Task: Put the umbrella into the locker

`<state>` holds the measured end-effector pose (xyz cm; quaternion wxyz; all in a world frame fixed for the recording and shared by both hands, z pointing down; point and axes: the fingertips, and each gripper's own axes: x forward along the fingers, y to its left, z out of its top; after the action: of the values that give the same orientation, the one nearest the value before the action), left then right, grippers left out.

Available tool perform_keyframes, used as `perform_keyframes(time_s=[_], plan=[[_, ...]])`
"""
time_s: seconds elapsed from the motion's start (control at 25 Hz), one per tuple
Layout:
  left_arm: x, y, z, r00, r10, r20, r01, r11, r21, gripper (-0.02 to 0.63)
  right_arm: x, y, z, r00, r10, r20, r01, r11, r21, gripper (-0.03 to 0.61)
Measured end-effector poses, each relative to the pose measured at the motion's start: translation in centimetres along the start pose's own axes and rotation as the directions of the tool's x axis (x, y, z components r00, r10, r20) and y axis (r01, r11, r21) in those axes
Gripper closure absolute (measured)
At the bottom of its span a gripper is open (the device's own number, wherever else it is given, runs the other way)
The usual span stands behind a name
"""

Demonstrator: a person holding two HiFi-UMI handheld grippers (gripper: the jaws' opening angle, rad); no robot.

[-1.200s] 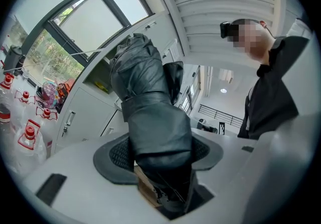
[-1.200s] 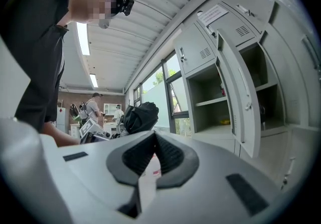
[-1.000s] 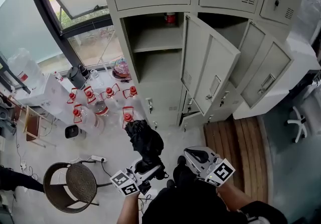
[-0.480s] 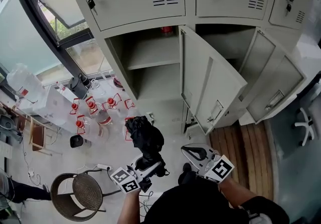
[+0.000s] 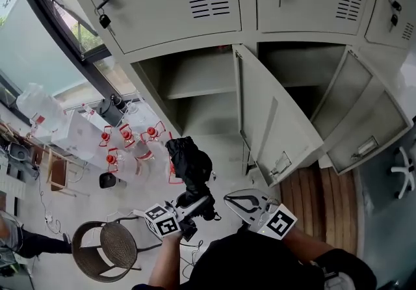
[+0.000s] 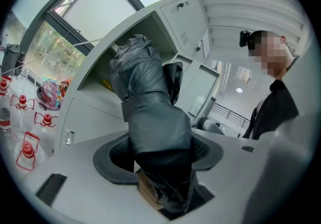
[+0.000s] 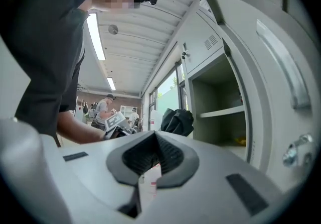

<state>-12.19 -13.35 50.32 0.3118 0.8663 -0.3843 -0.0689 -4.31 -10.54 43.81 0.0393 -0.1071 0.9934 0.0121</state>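
A folded black umbrella (image 5: pixel 188 164) stands upright in my left gripper (image 5: pixel 192 203), which is shut on its lower end. In the left gripper view the umbrella (image 6: pixel 149 110) fills the space between the jaws of that gripper (image 6: pixel 159 155) and points up at the open locker (image 6: pixel 108 75). That open locker (image 5: pixel 195 90) is straight ahead, its door (image 5: pixel 270 119) swung out to the right. My right gripper (image 5: pixel 244 203) is beside the left one, shut and holding nothing. In the right gripper view its pads (image 7: pixel 138 155) meet at the tip, with the umbrella (image 7: pixel 176 121) seen beyond them.
Several red-capped water bottles (image 5: pixel 130 145) stand on the floor at the left, below a window. A round chair (image 5: pixel 104 246) is at the lower left. More open locker doors (image 5: pixel 364 132) hang at the right above a wooden platform (image 5: pixel 325 197). People stand far off (image 7: pixel 103 107).
The lockers have come closer and larger in the head view. Both grippers and the held umbrella shifted slightly towards the open locker. Grip unchanged.
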Motion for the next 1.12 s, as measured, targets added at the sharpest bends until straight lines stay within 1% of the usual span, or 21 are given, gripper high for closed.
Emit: perform_keyframes(time_s=[0.12, 0.24, 0.32, 0.44, 0.6, 0.72, 0.8, 0.96, 1.12], plan=[[1.0, 1.1, 0.5, 0.999, 0.014, -0.040, -0.014, 1.000, -0.002, 0.344, 1.0, -1.3, 1.5, 0.998, -0.021, 0.052, 0.018, 0.998, 0.057, 0.566], [1.9, 2.2, 1.2, 0.998, 0.023, -0.057, -0.024, 1.000, -0.016, 0.344, 2.1, -1.5, 3.2, 0.993, -0.003, 0.114, -0.004, 0.998, 0.067, 0.566], [2.7, 3.1, 1.4, 0.997, 0.032, -0.070, -0.034, 0.999, -0.033, 0.344, 2.4, -1.5, 3.7, 0.991, 0.012, 0.135, -0.021, 0.997, 0.070, 0.566], [3.7, 4.3, 1.6, 0.994, 0.041, -0.099, -0.047, 0.997, -0.060, 0.344, 2.7, -1.9, 3.3, 0.992, 0.008, 0.122, -0.018, 0.997, 0.079, 0.566], [4.9, 6.2, 2.3, 0.990, 0.039, -0.138, -0.050, 0.995, -0.083, 0.344, 3.4, -3.3, 2.9, 0.994, -0.038, 0.106, 0.026, 0.994, 0.106, 0.566], [6.1, 8.0, 3.3, 0.987, 0.040, -0.153, -0.057, 0.993, -0.105, 0.344, 4.3, -4.7, 2.6, 0.993, -0.077, 0.087, 0.069, 0.994, 0.087, 0.566], [6.9, 9.1, 4.2, 0.986, 0.043, -0.164, -0.063, 0.991, -0.117, 0.344, 5.1, -5.4, 2.7, 0.991, -0.103, 0.090, 0.096, 0.992, 0.077, 0.566], [8.3, 10.5, 5.9, 0.981, 0.045, -0.190, -0.067, 0.991, -0.112, 0.344, 6.6, -6.1, 2.7, 0.989, -0.124, 0.083, 0.119, 0.991, 0.059, 0.566], [9.7, 12.0, 7.2, 0.979, 0.044, -0.199, -0.073, 0.988, -0.138, 0.344, 7.5, -7.0, 2.7, 0.985, -0.155, 0.082, 0.151, 0.987, 0.046, 0.566]])
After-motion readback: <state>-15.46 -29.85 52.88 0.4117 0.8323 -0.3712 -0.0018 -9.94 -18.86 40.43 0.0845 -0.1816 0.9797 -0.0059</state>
